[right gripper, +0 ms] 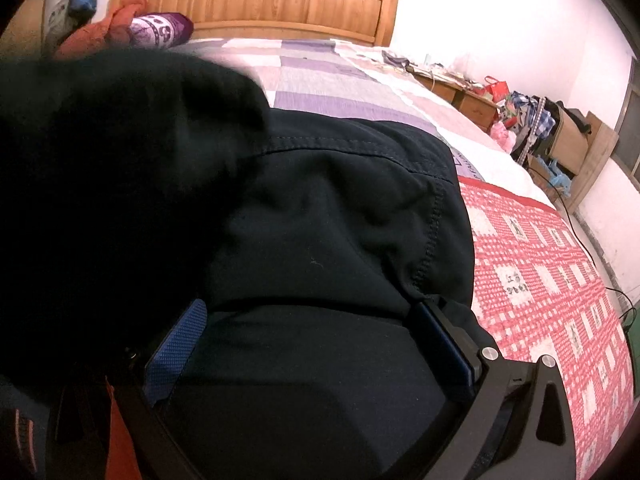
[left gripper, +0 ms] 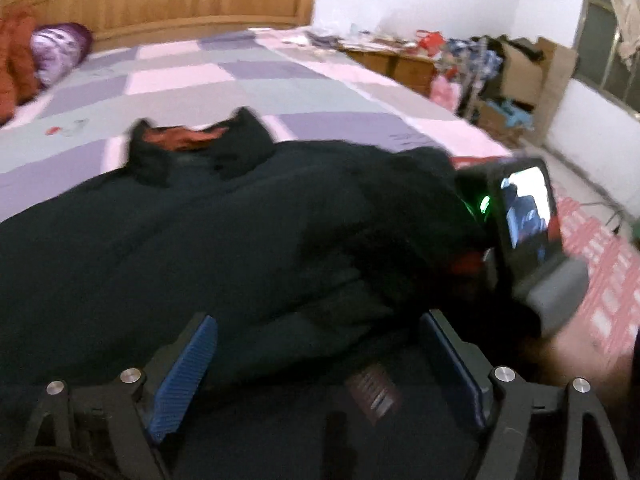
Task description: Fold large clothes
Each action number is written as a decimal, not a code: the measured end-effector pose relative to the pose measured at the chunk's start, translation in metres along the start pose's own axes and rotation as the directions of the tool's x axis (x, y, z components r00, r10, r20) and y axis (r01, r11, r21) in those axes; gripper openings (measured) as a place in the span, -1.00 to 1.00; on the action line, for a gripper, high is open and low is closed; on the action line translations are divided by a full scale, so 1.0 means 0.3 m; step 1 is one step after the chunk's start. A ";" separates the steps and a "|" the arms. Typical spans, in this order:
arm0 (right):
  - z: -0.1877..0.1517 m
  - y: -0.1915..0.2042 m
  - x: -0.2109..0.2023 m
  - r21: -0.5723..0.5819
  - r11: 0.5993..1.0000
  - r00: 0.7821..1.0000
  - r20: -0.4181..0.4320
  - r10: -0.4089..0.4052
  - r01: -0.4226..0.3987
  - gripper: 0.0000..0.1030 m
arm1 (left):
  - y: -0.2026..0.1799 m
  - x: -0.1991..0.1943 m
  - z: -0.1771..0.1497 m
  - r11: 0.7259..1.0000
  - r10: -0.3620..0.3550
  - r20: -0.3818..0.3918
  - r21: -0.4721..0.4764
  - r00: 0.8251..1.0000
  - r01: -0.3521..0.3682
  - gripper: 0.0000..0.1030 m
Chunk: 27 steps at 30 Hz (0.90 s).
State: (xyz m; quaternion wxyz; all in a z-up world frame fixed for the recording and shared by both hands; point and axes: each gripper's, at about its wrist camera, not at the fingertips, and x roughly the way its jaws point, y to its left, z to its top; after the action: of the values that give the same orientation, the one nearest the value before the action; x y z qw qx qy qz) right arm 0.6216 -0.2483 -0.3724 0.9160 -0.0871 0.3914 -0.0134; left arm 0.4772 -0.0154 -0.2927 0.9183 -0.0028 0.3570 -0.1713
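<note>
Left hand-held gripper (left gripper: 316,364) released, jaws wide over dark jacket (left gripper: 200,232), prob. just after laying the fold. Right hand-held gripper (right gripper: 316,344) at 3 o'clock, spread, fabric between pads, pinning likely. Jacket lies on bed (left gripper: 224,76), collar toward 12 o'clock.

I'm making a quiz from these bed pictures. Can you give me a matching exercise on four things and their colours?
Things:
1. jacket
2. headboard
3. pillow
4. blanket

Colours:
A. purple and white
B. red and white check
C. dark navy
D. light brown wood

Pairs: 1-C, 2-D, 3-A, 4-B
</note>
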 end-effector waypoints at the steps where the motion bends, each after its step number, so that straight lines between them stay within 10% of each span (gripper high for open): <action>1: 0.000 -0.002 0.001 0.000 1.000 1.000 0.000 0.000 0.000 1.00 | 0.019 -0.014 -0.013 1.000 0.030 0.004 -0.008 1.000 -0.030 0.68; 7: 0.002 -0.004 0.005 -0.003 1.000 1.000 0.001 -0.003 0.003 1.00 | 0.294 -0.045 0.004 0.919 0.385 0.065 -0.117 0.921 -0.376 0.73; 11: 0.006 -0.007 0.001 -0.002 1.000 1.000 -0.001 0.002 -0.002 1.00 | 0.522 0.103 0.013 0.826 0.523 -0.056 -0.209 0.850 -0.523 0.94; 14: 0.026 -0.019 -0.042 0.002 1.000 1.000 -0.004 -0.022 0.022 1.00 | 0.598 0.155 -0.081 0.837 0.433 -0.071 -0.339 0.899 -0.430 1.00; 22: 0.078 0.139 -0.450 -0.021 0.987 0.936 0.321 -0.146 0.161 1.00 | 0.595 0.148 -0.132 0.835 0.426 -0.027 -0.373 0.904 -0.404 1.00; 24: 0.116 0.211 -0.491 -0.052 0.966 0.906 0.363 -0.217 0.252 1.00 | 0.603 0.137 -0.127 0.835 0.419 -0.026 -0.381 0.908 -0.396 1.00; 27: 0.194 0.224 -0.575 0.093 0.889 0.800 0.402 -0.446 0.449 1.00 | 0.602 0.139 -0.124 0.835 0.419 -0.026 -0.381 0.908 -0.396 1.00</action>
State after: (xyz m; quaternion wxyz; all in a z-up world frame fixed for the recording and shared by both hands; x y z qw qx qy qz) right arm 0.5408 -0.1574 -0.2211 0.9480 -0.1809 0.1578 -0.2088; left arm 0.5380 0.1459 -0.3707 0.9257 -0.1083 0.3484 0.1003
